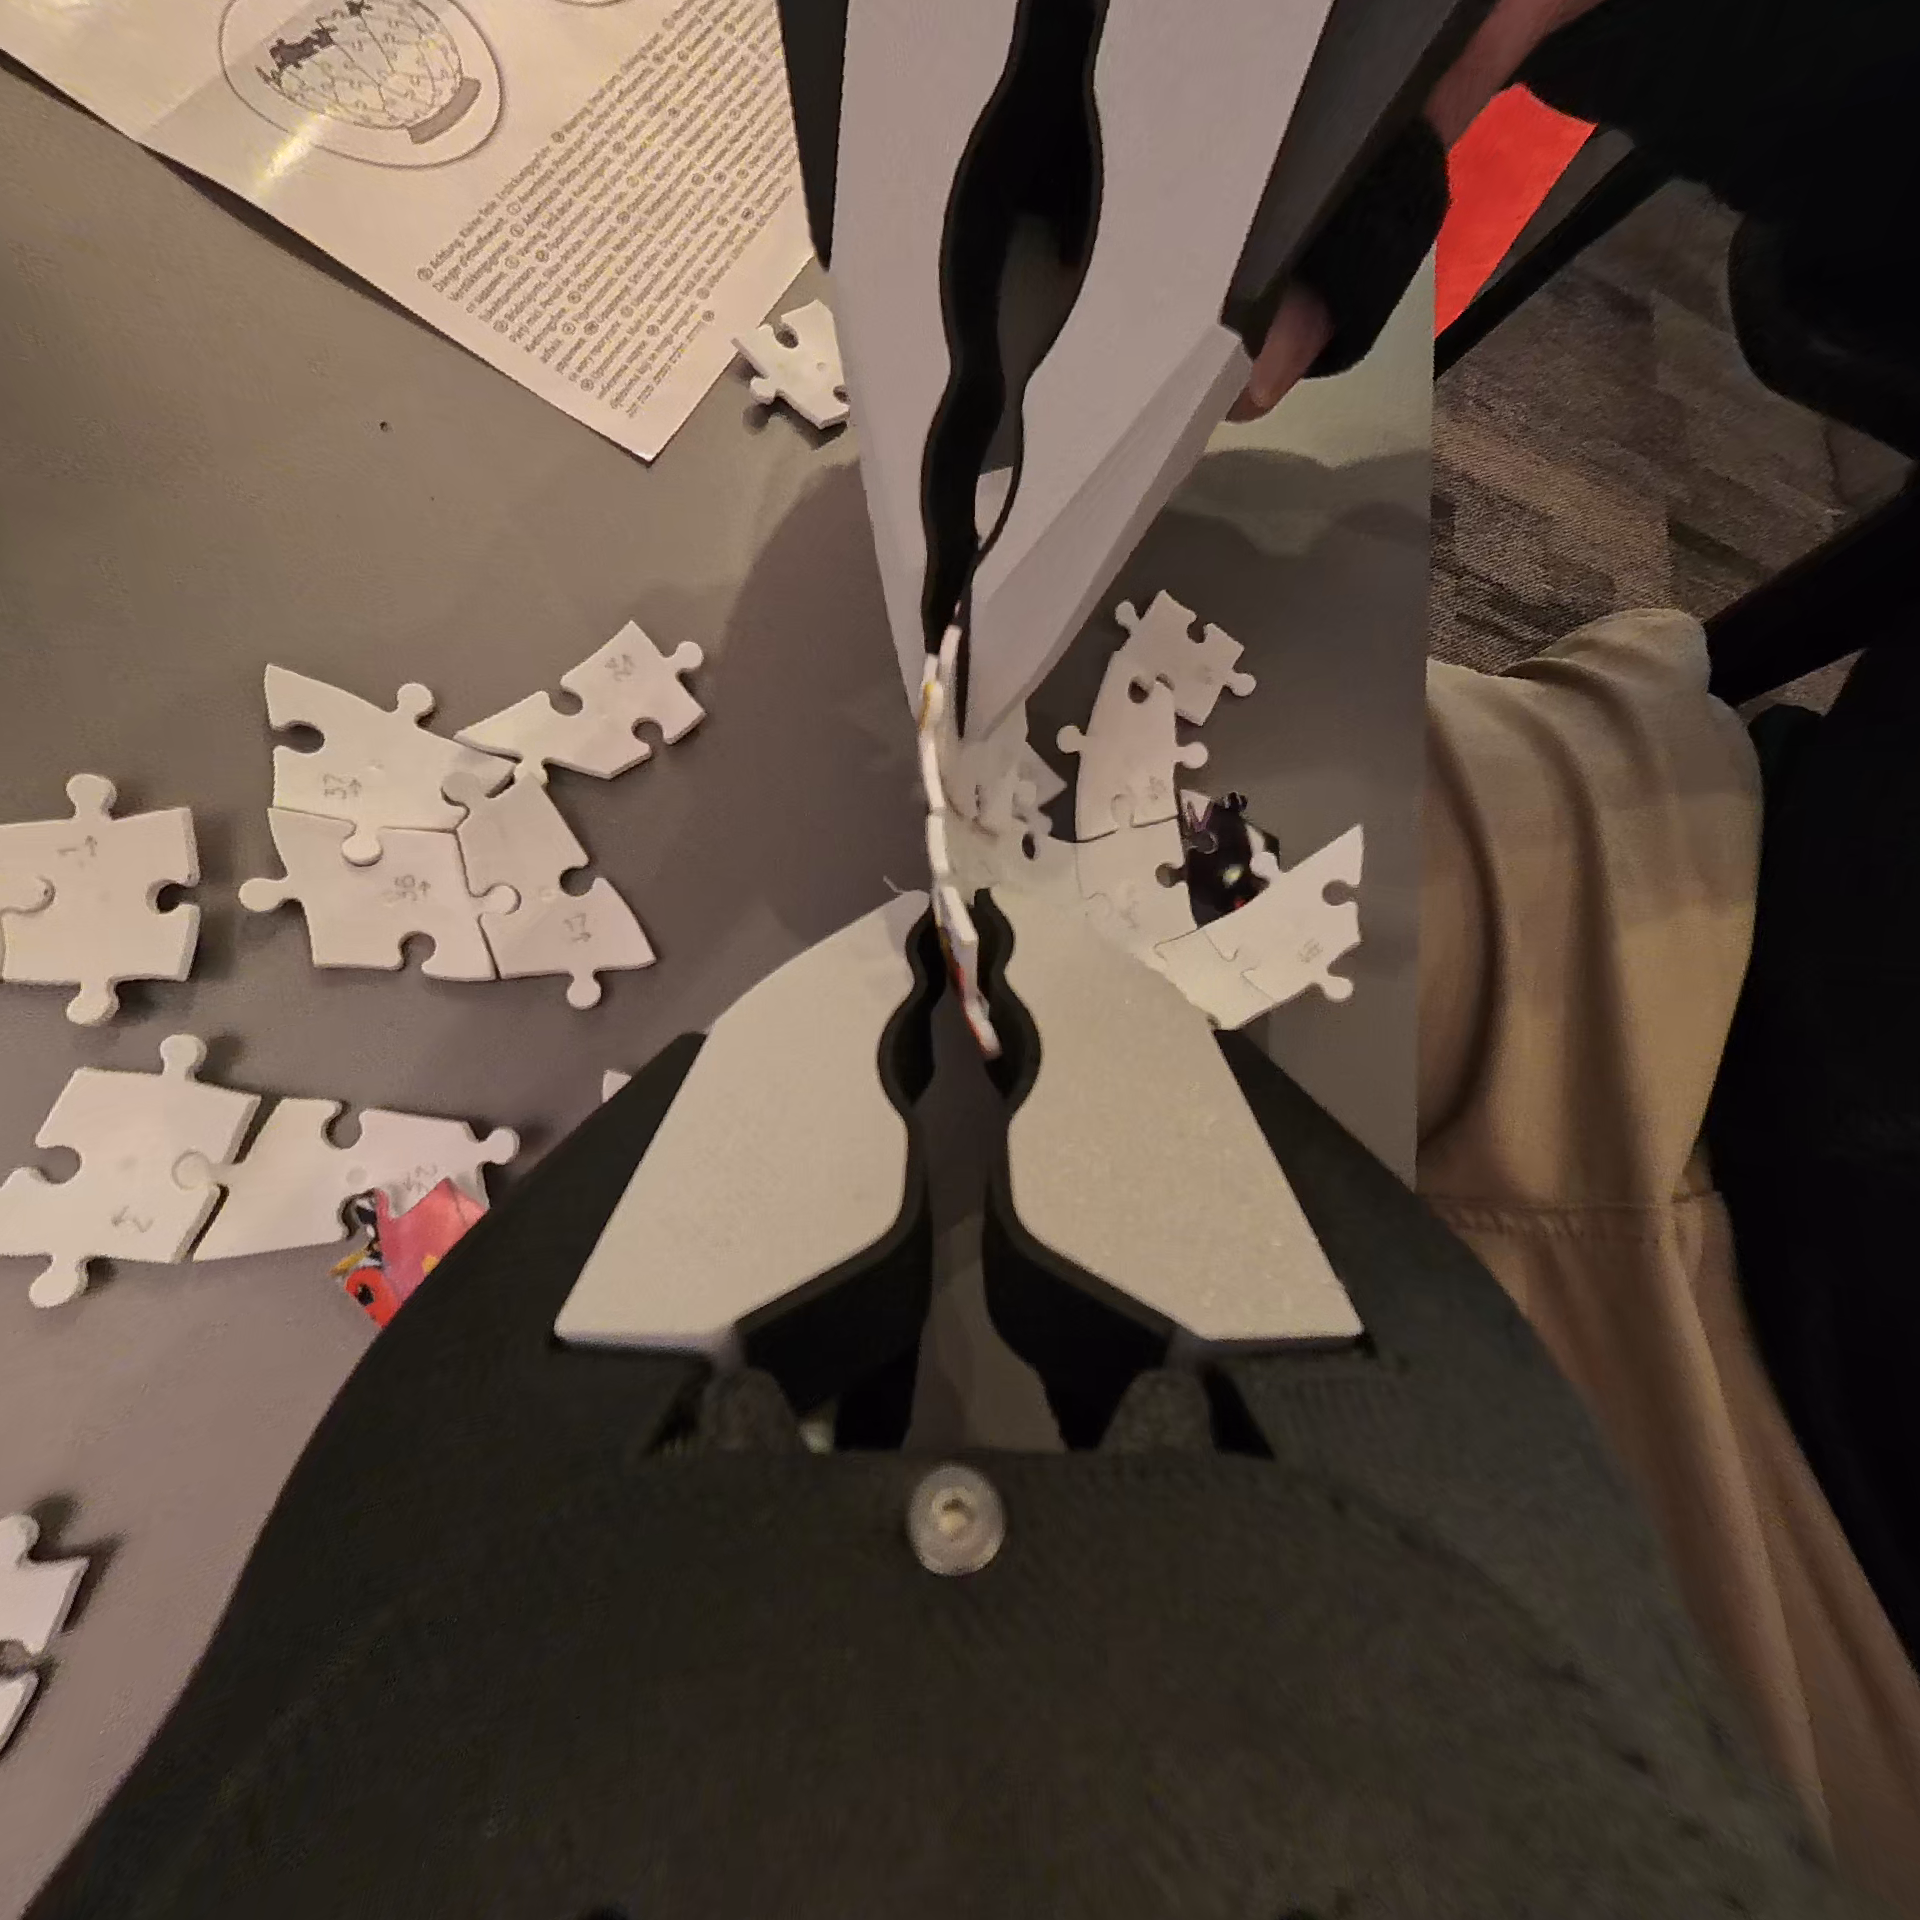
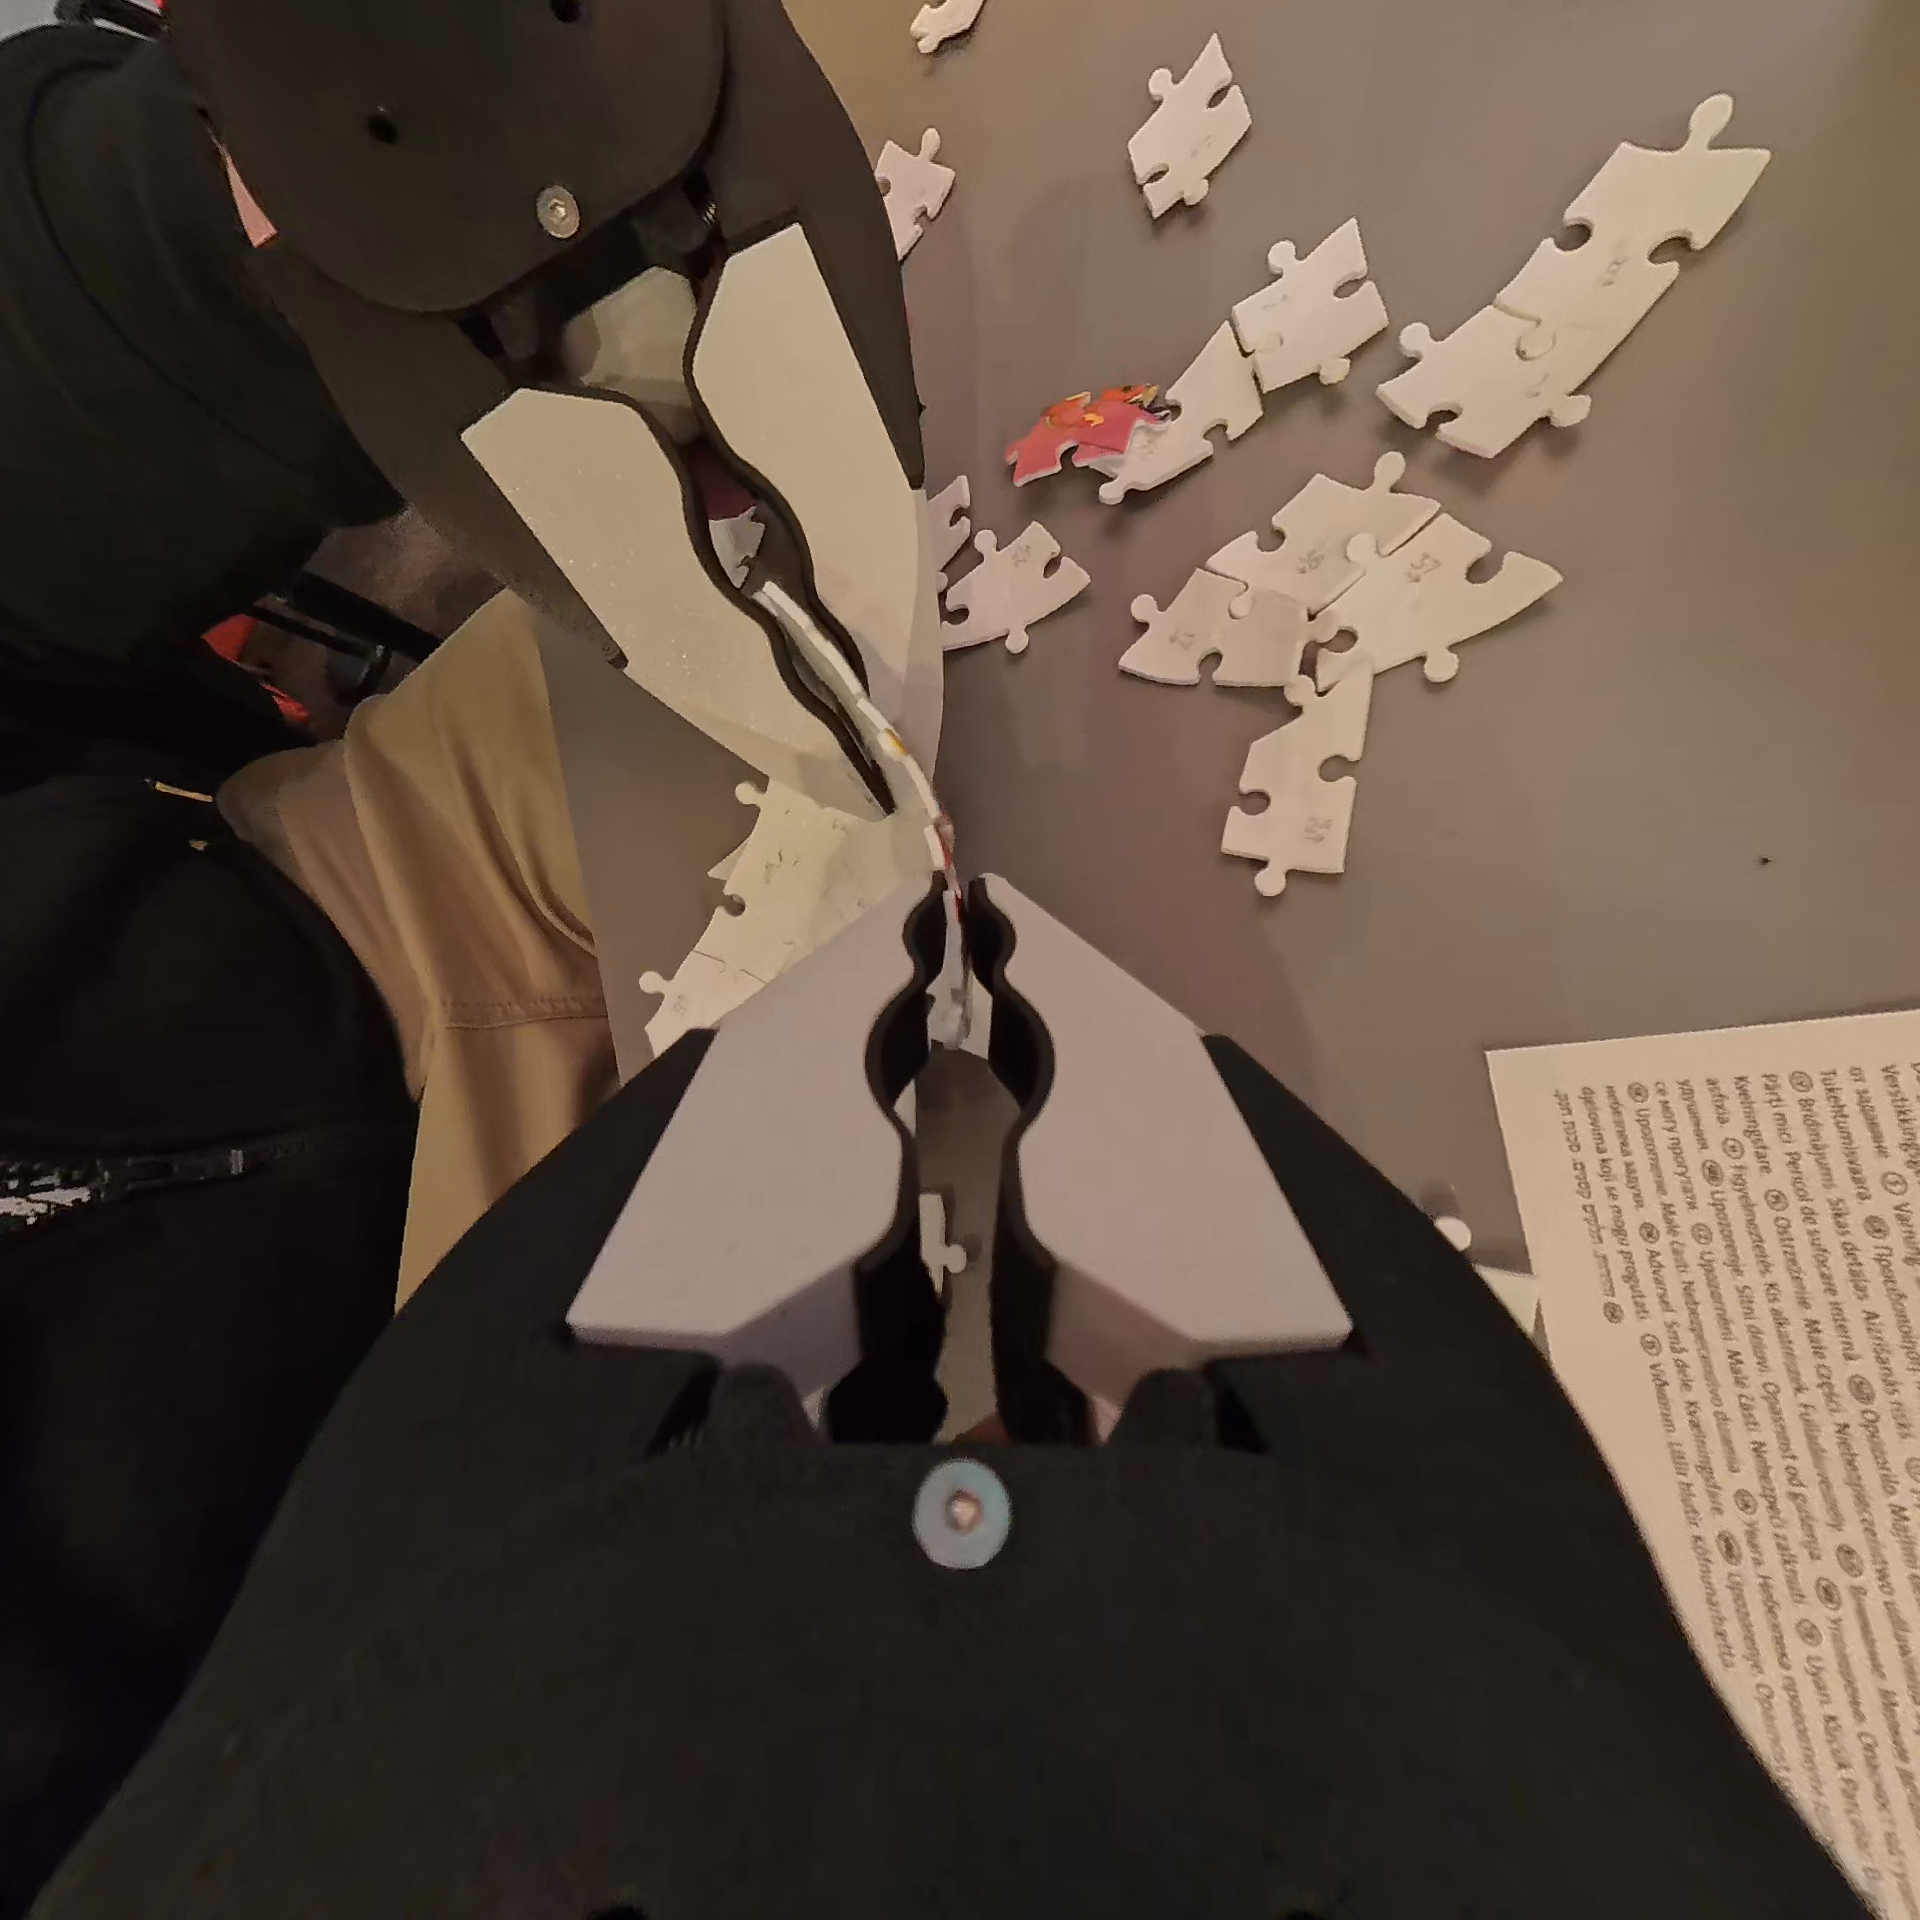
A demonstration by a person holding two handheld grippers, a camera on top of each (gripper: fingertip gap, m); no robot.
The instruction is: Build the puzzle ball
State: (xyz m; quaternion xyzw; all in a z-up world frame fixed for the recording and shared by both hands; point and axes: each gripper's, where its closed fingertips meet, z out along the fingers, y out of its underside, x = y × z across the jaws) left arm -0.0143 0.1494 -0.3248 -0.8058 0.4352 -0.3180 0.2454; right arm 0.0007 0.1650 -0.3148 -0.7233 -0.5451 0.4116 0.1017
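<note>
A curved strip of joined puzzle pieces (image 1: 940,821) hangs edge-on between both grippers above the grey table (image 1: 312,520). My left gripper (image 1: 961,920) is shut on its near end. My right gripper (image 1: 951,686) comes in from above and is shut on the far end. In the right wrist view my right gripper (image 2: 961,899) grips one end of the strip (image 2: 894,743), and my left gripper (image 2: 891,795) holds the other end from the upper left. A partly built curved shell of pieces (image 1: 1143,842) lies under them by the table edge; it also shows in the right wrist view (image 2: 774,883).
Several loose white pieces and small joined groups (image 1: 416,831) lie face down on the table (image 2: 1558,831), also seen in the right wrist view (image 2: 1340,592). One pink piece (image 2: 1081,426) lies face up. A printed instruction sheet (image 1: 468,156) lies at the back. A person in tan clothing (image 1: 1579,1039) sits at the table edge. Less than 4 cm separates the two grippers' tips.
</note>
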